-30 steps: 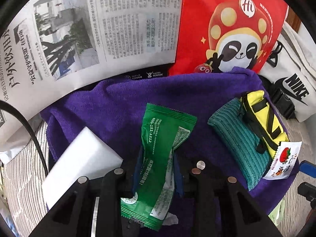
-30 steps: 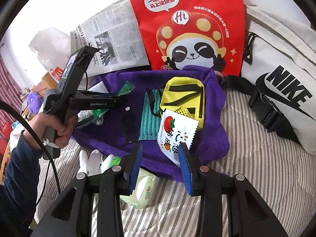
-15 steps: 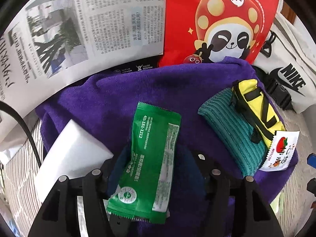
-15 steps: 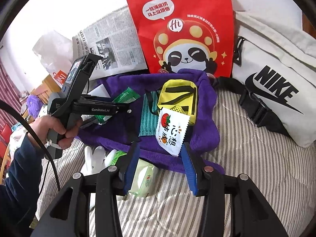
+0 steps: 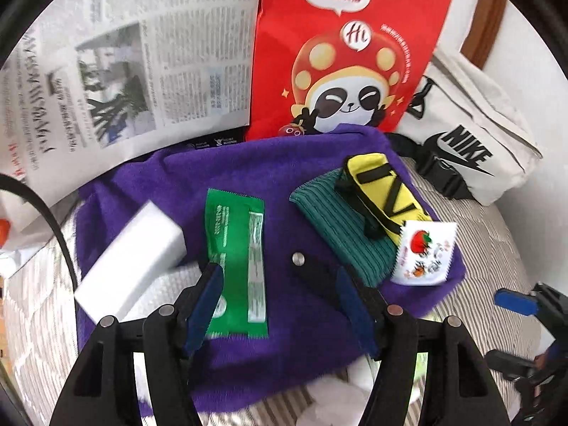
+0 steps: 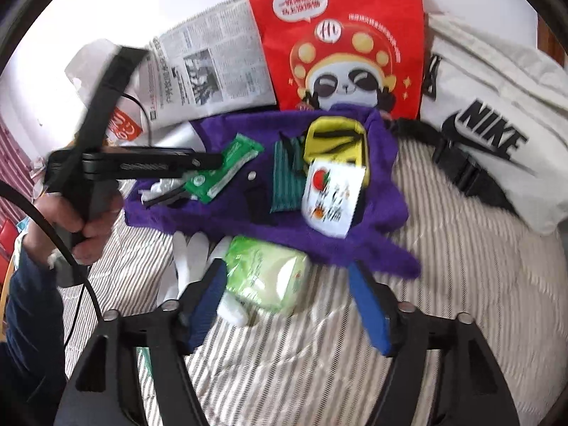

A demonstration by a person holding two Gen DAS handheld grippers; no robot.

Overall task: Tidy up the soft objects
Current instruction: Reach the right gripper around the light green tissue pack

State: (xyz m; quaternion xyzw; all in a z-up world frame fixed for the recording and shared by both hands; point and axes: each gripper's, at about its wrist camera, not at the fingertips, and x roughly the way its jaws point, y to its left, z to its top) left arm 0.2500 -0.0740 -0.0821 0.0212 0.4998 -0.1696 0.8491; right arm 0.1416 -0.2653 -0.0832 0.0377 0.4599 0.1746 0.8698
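— Were our fingers holding anything?

— No. Our left gripper (image 5: pixel 277 305) had just been opening, leaving the green packet (image 5: pixel 236 262) on the purple towel (image 5: pixel 170 177); our right gripper (image 6: pixel 291 305) too, empty.

— What was left?

— Probably the wipes pack (image 6: pixel 269 273) and white gloves (image 6: pixel 188 252), off the towel on the striped bedding (image 6: pixel 443 284).

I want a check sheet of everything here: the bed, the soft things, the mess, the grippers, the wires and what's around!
Surface: striped bedding, purple towel spread on it.
Job's things: green snack packet, white strawberry sachet, yellow pouch and teal ribbed cloth on the towel.
Clutter: white gloves, pale green wipes pack, white foam block.
Grippers: left gripper and right gripper open, just widened, holding nothing.
Cables: black cable.
Surroundings: newspaper, red panda bag, white Nike bag.
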